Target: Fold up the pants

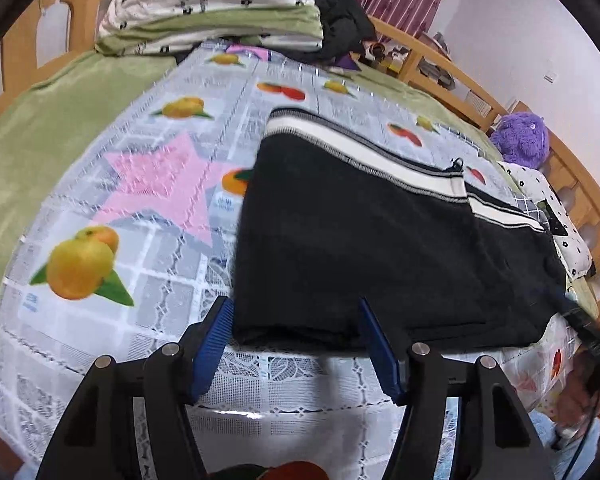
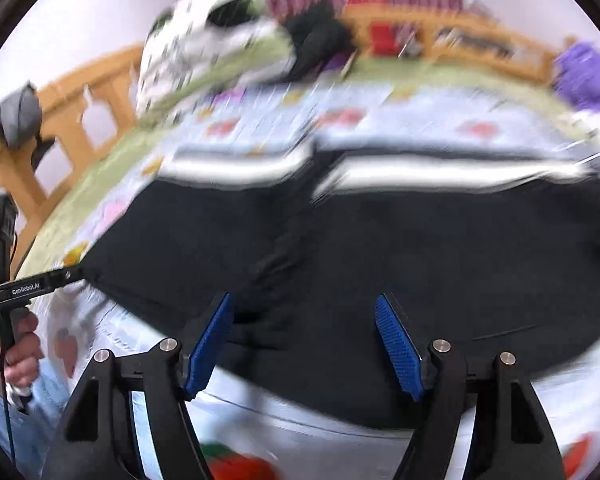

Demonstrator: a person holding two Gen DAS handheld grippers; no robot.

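— Fruit-print cloth covers the bed; black pants lie folded flat across it. Why flat?
— Likely for another fold. Left gripper and right gripper hang at the near edge, jaws wide, holding nothing.

White lettering "GenRobot.AI" runs along the black bar of the left gripper, seen at the left edge of the right wrist view. Small blue printed marks on the fruit-patterned tablecloth are too small to read.
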